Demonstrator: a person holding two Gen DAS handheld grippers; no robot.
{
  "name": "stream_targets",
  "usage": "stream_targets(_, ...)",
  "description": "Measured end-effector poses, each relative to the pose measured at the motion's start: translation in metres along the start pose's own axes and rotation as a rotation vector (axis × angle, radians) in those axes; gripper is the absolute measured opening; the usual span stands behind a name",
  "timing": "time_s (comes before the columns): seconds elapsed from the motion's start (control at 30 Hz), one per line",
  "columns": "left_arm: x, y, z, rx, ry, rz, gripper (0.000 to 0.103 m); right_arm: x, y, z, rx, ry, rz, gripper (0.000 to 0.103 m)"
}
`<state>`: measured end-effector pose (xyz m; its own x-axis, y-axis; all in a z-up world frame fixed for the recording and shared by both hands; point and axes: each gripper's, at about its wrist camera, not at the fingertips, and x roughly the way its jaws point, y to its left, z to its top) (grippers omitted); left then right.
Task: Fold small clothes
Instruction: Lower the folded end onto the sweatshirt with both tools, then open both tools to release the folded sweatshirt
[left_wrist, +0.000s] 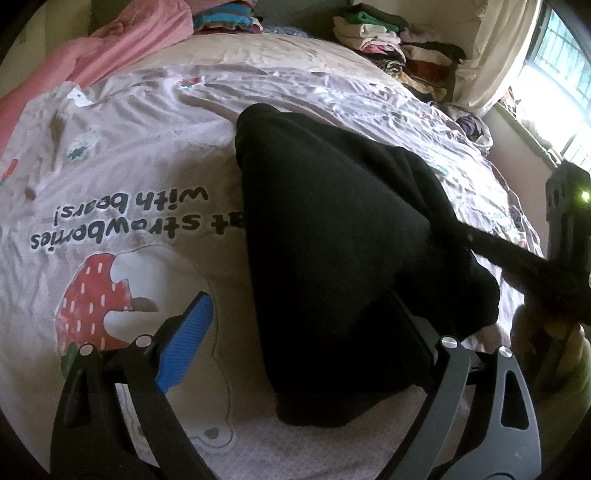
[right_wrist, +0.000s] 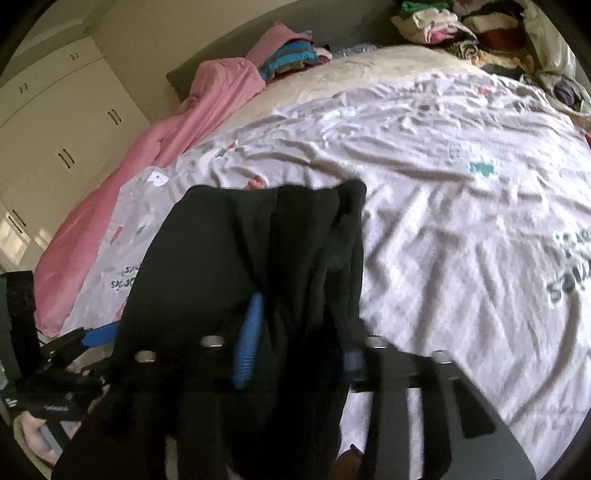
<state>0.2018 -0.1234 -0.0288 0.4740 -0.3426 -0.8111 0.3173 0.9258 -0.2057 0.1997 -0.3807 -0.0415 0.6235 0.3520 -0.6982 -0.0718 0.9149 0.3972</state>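
Black garment (left_wrist: 332, 240) at frame centre on printed bedsheet (left_wrist: 129, 166): left gripper (left_wrist: 295, 350) fingers wide, cloth draped over one; right gripper (right_wrist: 299, 347) clamps garment

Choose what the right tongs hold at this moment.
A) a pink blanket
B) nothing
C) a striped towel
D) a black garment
D: in the right wrist view, the right tongs are closed on a fold of the black garment, which drapes over them above the printed bedsheet.
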Motion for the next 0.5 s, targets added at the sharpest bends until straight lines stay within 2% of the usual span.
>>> stream_targets(0.07, -0.001, 0.000, -0.001, -0.001, -0.002, -0.002, 0.085, -0.004, 0.002, -0.005, 0.000, 0.004, 0.018, 0.043)
stream_targets(0.13, -0.002, 0.000, -0.002, 0.000, -0.003, -0.002, 0.085, -0.010, 0.004, -0.012, -0.002, 0.006, 0.035, 0.049)
stream_targets(0.27, -0.006, 0.001, -0.004, 0.002, -0.008, -0.002, 0.085, -0.024, 0.007, -0.025, 0.009, -0.003, 0.080, 0.049)
stream_targets(0.5, -0.012, 0.005, -0.011, -0.005, -0.013, -0.006, 0.085, -0.034, 0.009, -0.038, 0.012, 0.005, 0.103, 0.053)
